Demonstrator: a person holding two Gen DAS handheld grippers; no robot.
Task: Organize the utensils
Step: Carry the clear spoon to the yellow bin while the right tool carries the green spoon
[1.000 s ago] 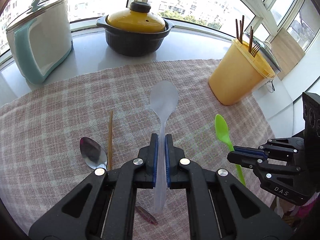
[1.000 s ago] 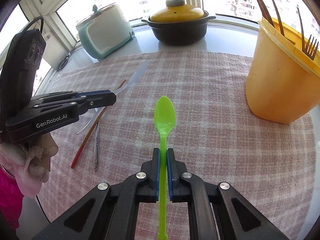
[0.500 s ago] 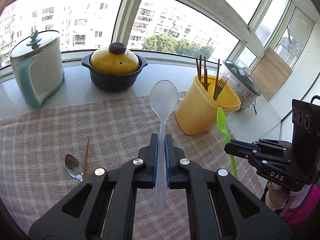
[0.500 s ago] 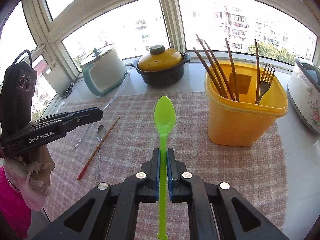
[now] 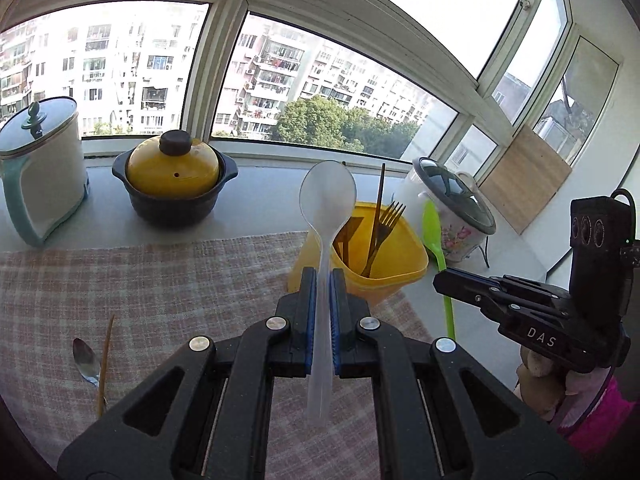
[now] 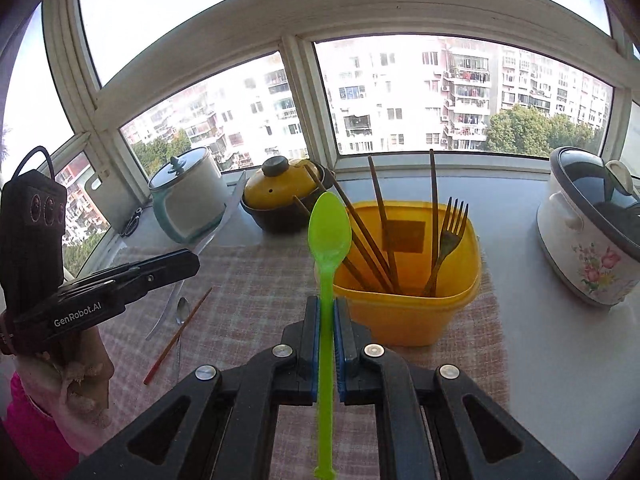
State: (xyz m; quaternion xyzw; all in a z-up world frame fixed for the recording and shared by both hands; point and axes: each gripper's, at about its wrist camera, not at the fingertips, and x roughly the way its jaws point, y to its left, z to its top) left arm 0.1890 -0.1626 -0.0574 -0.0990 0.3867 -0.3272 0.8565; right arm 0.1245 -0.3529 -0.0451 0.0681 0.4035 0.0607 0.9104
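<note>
My left gripper (image 5: 323,280) is shut on a clear plastic spoon (image 5: 327,200), held above the checked cloth with the bowl pointing at the yellow utensil tub (image 5: 394,268). My right gripper (image 6: 327,308) is shut on a green plastic spoon (image 6: 329,232), also held above the cloth in front of the yellow tub (image 6: 408,312). The tub holds chopsticks (image 6: 380,208) and a fork (image 6: 452,224). A metal spoon (image 5: 86,360) and a single chopstick (image 5: 105,356) lie on the cloth at the left. The right gripper (image 5: 444,280) with the green spoon (image 5: 434,228) shows in the left wrist view.
A yellow-lidded black pot (image 5: 174,184) and a white and teal cooker (image 5: 40,172) stand on the sill behind the cloth (image 5: 160,280). A floral rice cooker (image 6: 588,232) stands right of the tub. The left gripper body (image 6: 100,296) is at the left in the right wrist view.
Both grippers have risen and tilted up with their spoons. The yellow tub has come closer to the middle of both views.
</note>
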